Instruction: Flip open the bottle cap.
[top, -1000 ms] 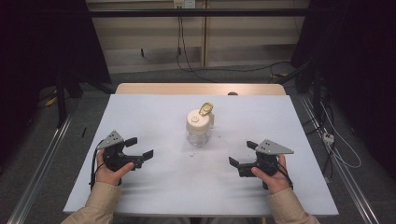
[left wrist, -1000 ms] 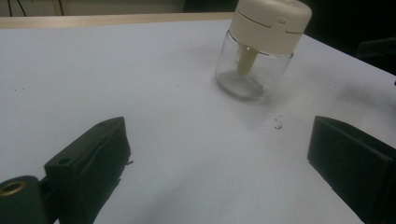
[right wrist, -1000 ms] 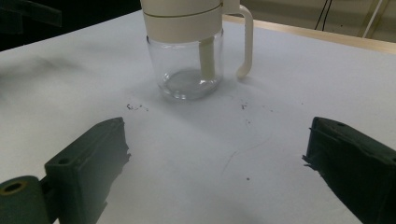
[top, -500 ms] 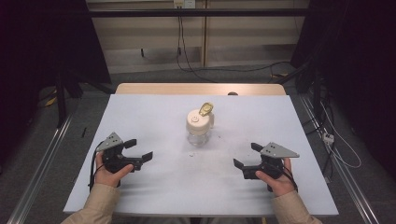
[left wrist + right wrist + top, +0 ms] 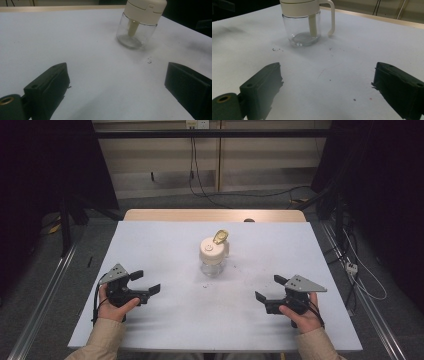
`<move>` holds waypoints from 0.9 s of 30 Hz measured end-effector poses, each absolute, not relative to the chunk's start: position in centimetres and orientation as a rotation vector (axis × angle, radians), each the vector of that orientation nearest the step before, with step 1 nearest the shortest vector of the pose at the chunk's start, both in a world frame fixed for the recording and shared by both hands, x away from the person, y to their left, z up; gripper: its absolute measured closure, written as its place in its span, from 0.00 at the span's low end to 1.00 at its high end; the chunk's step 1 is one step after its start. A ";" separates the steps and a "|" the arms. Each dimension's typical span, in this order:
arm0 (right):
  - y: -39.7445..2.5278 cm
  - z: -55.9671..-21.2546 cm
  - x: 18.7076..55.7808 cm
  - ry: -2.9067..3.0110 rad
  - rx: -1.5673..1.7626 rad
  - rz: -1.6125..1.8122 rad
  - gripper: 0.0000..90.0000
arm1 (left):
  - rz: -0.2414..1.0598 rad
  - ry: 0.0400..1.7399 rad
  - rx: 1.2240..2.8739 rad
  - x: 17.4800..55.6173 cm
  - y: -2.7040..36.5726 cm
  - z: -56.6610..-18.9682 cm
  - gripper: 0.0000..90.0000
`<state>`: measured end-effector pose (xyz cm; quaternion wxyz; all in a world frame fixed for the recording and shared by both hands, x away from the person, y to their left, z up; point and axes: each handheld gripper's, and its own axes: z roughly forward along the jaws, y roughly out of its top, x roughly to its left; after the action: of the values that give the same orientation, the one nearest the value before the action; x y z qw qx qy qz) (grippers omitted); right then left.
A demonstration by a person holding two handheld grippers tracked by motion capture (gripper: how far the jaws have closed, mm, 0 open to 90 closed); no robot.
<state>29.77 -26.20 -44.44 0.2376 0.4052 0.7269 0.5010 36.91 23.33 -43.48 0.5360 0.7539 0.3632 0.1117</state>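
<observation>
Glass jar (image 5: 213,257) with cream lid sits mid-surface, slightly toward the far edge, untouched. Our left gripper (image 5: 146,283) and right gripper (image 5: 267,288) sit near the near corners, jaws wide open, holding nothing. We judge nothing started; approach and grasp remain.

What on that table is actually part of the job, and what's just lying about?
Part of the job:
- glass jar with cream lid and handle, upright mid-table
- left gripper, open, apart from the jar
- right gripper, open, apart from the jar

Just lying about:
- dark crumbs on the table
- cables on the floor beyond
</observation>
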 end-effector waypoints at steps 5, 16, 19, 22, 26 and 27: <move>-26.4 -44.5 29.5 1.995 1.120 1.376 0.08 | 0.270 0.866 1.804 36.8 23.6 -43.5 0.06; -27.1 -44.8 29.2 1.991 1.124 1.365 0.10 | 0.280 0.877 1.804 36.4 24.4 -43.6 0.06; -27.2 -44.8 29.1 1.987 1.127 1.370 0.09 | 0.280 0.884 1.803 36.3 24.6 -43.7 0.06; -27.2 -44.9 29.1 1.987 1.130 1.374 0.09 | 0.282 0.885 1.805 36.2 24.8 -43.8 0.06; -27.3 -44.9 29.3 1.990 1.133 1.366 0.08 | 0.292 0.893 1.800 36.3 24.9 -43.8 0.06; -27.3 -44.9 29.3 1.990 1.133 1.366 0.08 | 0.292 0.894 1.801 36.3 24.9 -43.8 0.06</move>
<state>29.26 -27.26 -44.94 0.2352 0.4131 0.7254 0.4978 36.26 24.93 -43.79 0.5269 0.7534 0.3740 0.1220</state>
